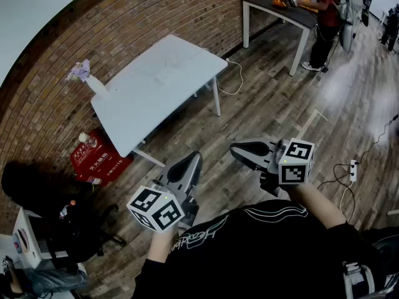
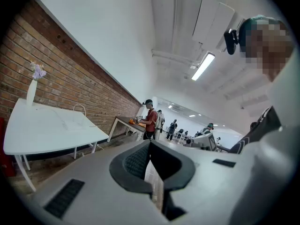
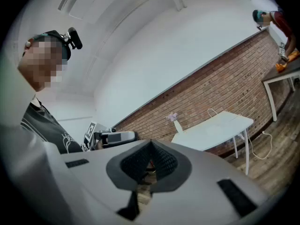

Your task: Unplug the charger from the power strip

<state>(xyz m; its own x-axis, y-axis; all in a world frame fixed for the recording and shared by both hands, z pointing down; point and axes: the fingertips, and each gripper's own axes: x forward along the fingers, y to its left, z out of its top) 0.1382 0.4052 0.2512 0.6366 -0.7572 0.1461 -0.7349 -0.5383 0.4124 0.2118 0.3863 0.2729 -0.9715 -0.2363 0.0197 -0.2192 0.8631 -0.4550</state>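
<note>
- Power strip (image 1: 353, 169) lies on the wooden floor (image 1: 274, 104) at the right side of the head view. It is a small white block with a dark cord running off it, too small to show what is plugged into it.
- Left tongs (image 1: 194, 159) are pressed together with nothing between them, held out in front of the person's body and well apart from the strip.
- Right tongs (image 1: 239, 149) are likewise closed and empty, nearer the strip but not touching it.
- White worktop (image 1: 156, 86) stands by the brick wall (image 1: 124, 17). A vase of purple flowers (image 1: 87, 78) is at one corner, and a white cable (image 1: 237, 80) droops from its edge to the floor.
- Red box (image 1: 93, 157) sits on the floor beside that worktop.
- Another person (image 1: 324, 11) stands at a dark worktop (image 1: 274, 5) farther off.
</note>
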